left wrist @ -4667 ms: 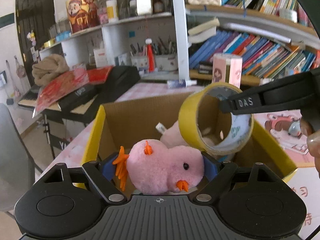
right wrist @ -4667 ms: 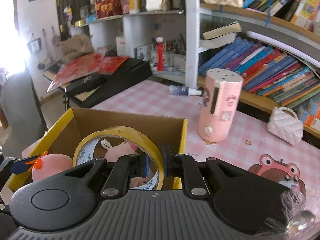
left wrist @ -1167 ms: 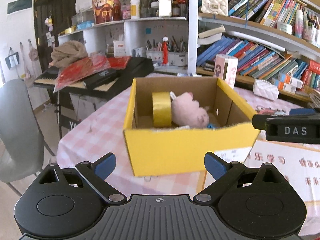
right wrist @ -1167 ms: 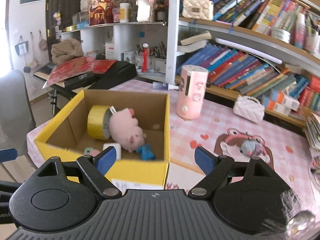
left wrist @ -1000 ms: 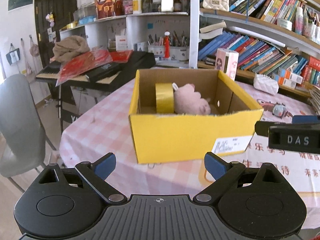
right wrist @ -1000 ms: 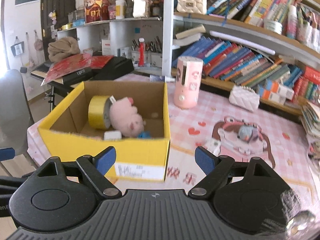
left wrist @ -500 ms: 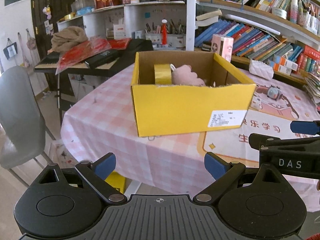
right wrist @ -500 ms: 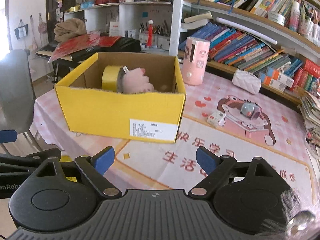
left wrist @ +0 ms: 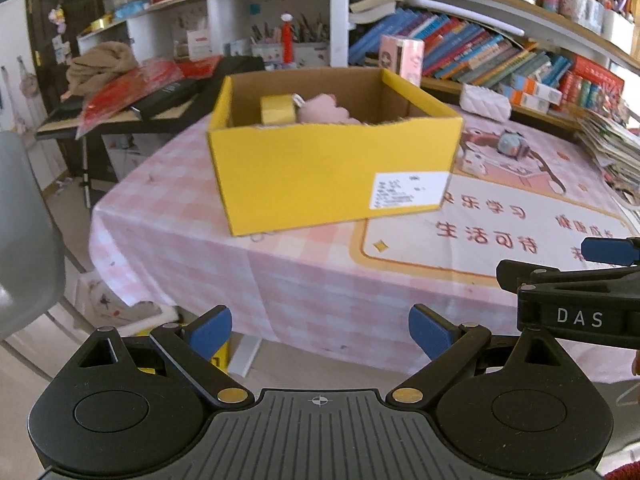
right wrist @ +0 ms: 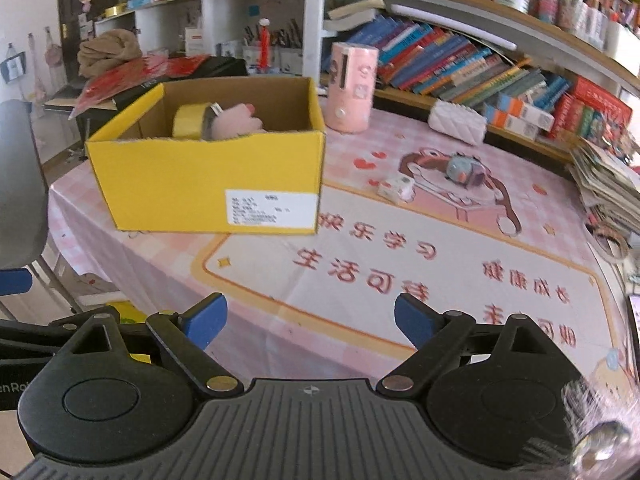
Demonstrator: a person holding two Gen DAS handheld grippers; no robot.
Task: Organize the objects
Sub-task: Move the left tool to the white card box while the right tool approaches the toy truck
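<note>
A yellow cardboard box [left wrist: 332, 172] [right wrist: 208, 184] stands on the pink checked table. Inside it a roll of yellow tape [left wrist: 277, 109] [right wrist: 188, 122] leans against a pink plush toy [left wrist: 326, 110] [right wrist: 236, 120]. My left gripper [left wrist: 320, 328] is open and empty, back from the table's near edge. My right gripper [right wrist: 310, 318] is open and empty over the near part of the table mat; from the left wrist view it shows at the right edge [left wrist: 576, 280]. Both are well short of the box.
A pink cylinder device [right wrist: 352, 88], a white quilted purse [right wrist: 456, 122], a small white block [right wrist: 394, 188] and a grey toy [right wrist: 464, 170] lie on the table. Stacked papers [right wrist: 608, 184] sit at the right. Bookshelves stand behind. A grey chair [left wrist: 24, 232] is left.
Both grippers have pulled back and down from the box, which now looks smaller and farther. Earlier they held the plush toy and the tape roll over the box; both items lie inside.
</note>
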